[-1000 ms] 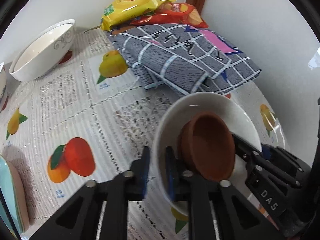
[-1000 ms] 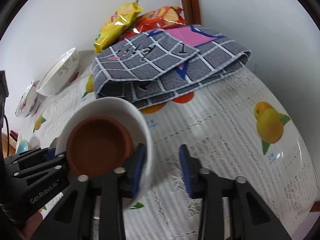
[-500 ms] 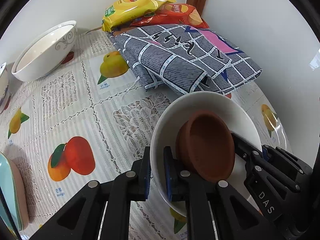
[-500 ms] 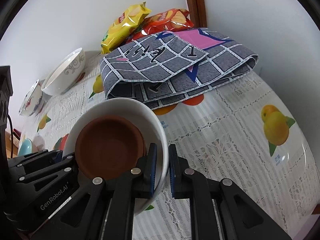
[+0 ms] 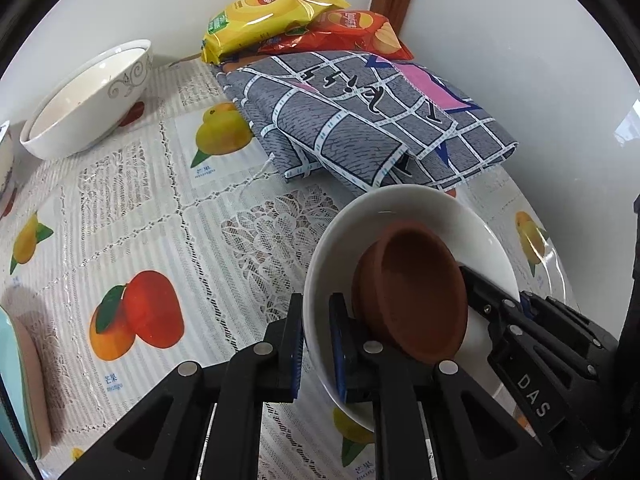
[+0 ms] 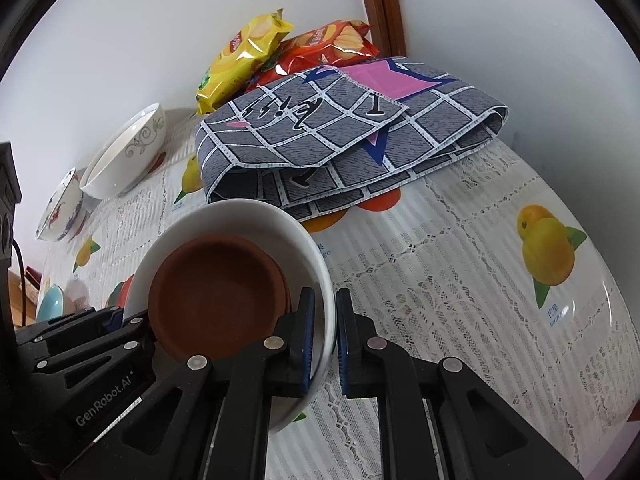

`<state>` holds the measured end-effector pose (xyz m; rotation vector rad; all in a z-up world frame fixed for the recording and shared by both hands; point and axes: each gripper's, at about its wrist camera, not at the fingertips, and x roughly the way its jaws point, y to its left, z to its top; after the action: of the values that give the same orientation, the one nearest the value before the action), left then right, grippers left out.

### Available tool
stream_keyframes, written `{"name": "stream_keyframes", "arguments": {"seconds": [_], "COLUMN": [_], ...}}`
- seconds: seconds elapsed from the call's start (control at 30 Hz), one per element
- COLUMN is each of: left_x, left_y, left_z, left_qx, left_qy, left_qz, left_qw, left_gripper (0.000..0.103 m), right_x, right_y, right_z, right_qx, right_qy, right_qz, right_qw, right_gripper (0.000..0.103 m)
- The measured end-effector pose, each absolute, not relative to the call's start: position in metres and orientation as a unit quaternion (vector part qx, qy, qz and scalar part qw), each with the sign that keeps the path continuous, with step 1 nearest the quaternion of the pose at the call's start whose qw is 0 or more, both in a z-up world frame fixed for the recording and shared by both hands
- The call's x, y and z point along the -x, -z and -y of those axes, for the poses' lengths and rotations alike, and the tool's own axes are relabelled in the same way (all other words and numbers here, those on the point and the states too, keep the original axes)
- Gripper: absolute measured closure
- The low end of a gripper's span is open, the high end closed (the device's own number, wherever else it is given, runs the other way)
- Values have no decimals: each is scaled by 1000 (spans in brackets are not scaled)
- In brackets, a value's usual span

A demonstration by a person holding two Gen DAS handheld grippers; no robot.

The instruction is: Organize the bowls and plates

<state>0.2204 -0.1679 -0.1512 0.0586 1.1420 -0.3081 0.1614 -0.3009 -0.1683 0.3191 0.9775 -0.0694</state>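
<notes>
A white bowl (image 5: 404, 216) with a brown clay dish (image 5: 416, 292) inside it is held tilted above the fruit-print tablecloth. My left gripper (image 5: 316, 340) is shut on the bowl's left rim. My right gripper (image 6: 325, 336) is shut on the opposite rim of the white bowl (image 6: 240, 220), with the brown dish (image 6: 216, 296) leaning inside. A large white bowl with grey scrolls (image 5: 86, 100) sits at the far left by the wall. A small painted bowl (image 6: 60, 208) stands beyond it.
A folded grey checked cloth (image 5: 360, 120) lies just behind the held bowl, with yellow (image 5: 268, 8) and red (image 5: 352, 28) crisp bags against the wall corner. A teal and pink dish stack (image 5: 16, 380) is at the left edge.
Both grippers closed onto the white bowl's rim; the right one was open a second ago. The bowl with the brown dish has lifted slightly and tilted.
</notes>
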Motion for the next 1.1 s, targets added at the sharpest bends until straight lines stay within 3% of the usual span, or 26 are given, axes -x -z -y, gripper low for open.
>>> {"name": "stream_keyframes", "arguments": {"seconds": [0.5, 1.1], "left_x": [-213, -204], "left_y": [138, 112], "left_z": [173, 126], "left_qx": [-47, -14], "left_qy": [140, 125], "left_qz": [-526, -520], "left_qw": [838, 845], "left_gripper": [91, 91], "right_x": [-151, -146], "right_y": [156, 127], "right_z": [301, 265], "right_qx": [-162, -150], "right_qy": [39, 23], "right_qz": [-452, -435], "right_qw": [876, 888], "right_gripper": [93, 93]}}
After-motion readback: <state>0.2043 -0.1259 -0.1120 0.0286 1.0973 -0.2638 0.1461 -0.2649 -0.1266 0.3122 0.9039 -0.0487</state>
